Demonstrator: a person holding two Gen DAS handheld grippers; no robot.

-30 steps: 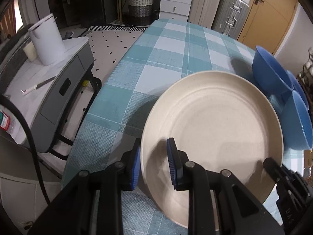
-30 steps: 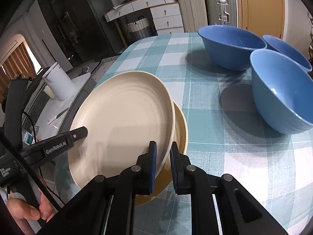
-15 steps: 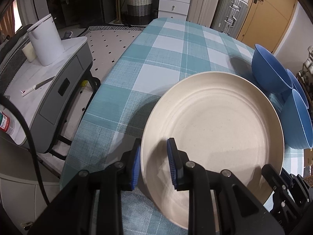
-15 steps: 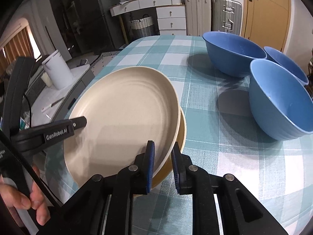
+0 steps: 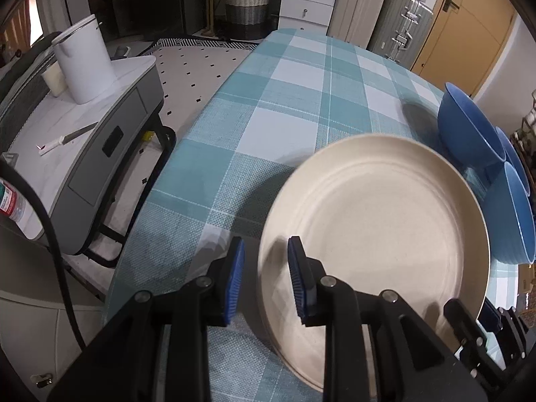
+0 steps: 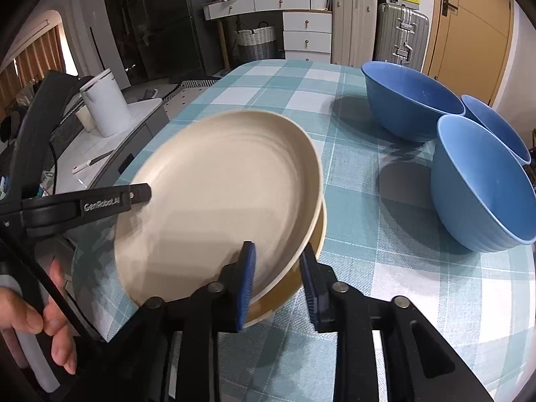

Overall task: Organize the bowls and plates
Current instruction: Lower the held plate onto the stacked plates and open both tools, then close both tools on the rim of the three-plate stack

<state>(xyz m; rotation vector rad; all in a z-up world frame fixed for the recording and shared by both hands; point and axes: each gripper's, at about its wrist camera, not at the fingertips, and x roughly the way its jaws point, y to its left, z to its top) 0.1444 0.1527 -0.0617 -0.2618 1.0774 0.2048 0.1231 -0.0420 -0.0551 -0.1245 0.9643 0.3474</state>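
A cream plate (image 5: pixel 378 214) lies tilted on a yellow plate (image 6: pixel 308 251) on the teal checked tablecloth; it also shows in the right wrist view (image 6: pixel 221 194). My left gripper (image 5: pixel 264 279) is open, its jaws astride the cream plate's left rim without pinching it. My right gripper (image 6: pixel 278 283) is open, its jaws astride the near right rims of both plates. Three blue bowls (image 6: pixel 408 100) (image 6: pixel 482 181) (image 6: pixel 495 127) stand to the right.
The table edge (image 5: pixel 147 201) curves along the left. Beyond it stands a grey cart (image 5: pixel 83 140) with a white kettle (image 5: pixel 83 57). Drawers, a basket and suitcases (image 6: pixel 398 37) line the far wall.
Both grippers have opened from their grip on the cream plate's rim. The plate has dropped lower onto the yellow plate.
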